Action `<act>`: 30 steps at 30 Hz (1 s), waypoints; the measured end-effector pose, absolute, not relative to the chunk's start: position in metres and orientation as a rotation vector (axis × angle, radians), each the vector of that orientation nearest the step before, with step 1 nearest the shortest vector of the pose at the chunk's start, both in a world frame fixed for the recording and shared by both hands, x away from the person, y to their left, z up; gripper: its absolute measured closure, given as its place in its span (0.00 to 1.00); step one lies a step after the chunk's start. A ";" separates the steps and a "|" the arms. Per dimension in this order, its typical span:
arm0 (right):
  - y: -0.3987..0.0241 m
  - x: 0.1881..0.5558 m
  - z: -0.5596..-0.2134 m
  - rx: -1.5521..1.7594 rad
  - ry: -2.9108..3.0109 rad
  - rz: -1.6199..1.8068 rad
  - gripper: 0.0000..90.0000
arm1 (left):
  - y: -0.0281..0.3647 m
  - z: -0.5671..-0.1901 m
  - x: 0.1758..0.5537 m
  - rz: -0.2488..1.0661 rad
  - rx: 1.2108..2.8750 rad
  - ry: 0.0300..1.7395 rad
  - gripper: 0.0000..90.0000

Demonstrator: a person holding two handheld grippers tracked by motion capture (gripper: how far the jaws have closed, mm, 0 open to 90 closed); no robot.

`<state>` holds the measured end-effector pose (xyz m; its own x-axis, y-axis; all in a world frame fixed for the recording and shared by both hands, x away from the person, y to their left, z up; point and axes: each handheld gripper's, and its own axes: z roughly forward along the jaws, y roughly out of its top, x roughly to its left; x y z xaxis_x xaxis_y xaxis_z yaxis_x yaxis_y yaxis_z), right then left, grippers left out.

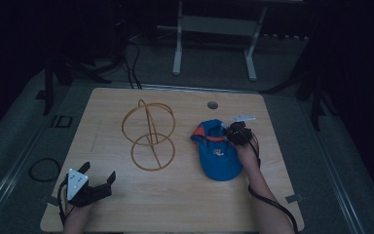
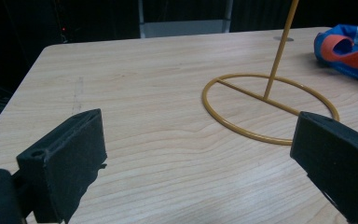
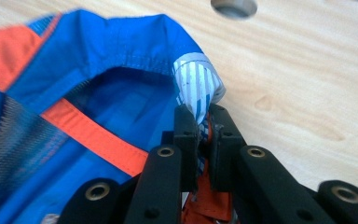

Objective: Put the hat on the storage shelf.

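The right gripper [image 3: 204, 126] is clamped on the rim of the blue and orange cap [image 1: 217, 151], right of centre on the table [image 1: 185, 204]. The left gripper [image 1: 100, 180], jaws spread and empty, rests at the near left corner, with the yellow wire stand [image 1: 149, 135] between them.

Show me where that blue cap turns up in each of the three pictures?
High view: blue cap right of centre, right gripper at its edge.
Left gripper view: top right corner.
Right gripper view: left and centre, fabric pinched between the jaws.
Shared landmark: round table hole.
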<state>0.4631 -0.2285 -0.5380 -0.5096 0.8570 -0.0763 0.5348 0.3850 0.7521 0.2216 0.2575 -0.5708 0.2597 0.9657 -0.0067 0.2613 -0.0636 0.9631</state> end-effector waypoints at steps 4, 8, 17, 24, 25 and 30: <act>-0.229 0.455 -0.521 1.146 2.175 0.967 0.93 | 0.257 -0.570 0.222 0.900 1.537 1.203 0.04; -0.230 0.447 -0.503 1.121 2.147 1.000 0.93 | 0.258 -0.569 0.221 0.875 1.510 1.216 0.04; -0.233 0.420 -0.453 1.061 2.059 1.082 0.94 | 0.256 -0.564 0.220 0.836 1.492 1.235 0.04; -0.245 0.404 -0.422 1.022 1.993 1.174 0.94 | 0.257 -0.554 0.218 0.749 1.456 1.237 0.04; -0.248 0.402 -0.417 1.020 1.982 1.198 0.94 | 0.255 -0.551 0.218 0.735 1.452 1.231 0.04; -0.254 0.392 -0.399 1.013 1.955 1.232 0.94 | 0.250 -0.530 0.215 0.680 1.463 1.237 0.04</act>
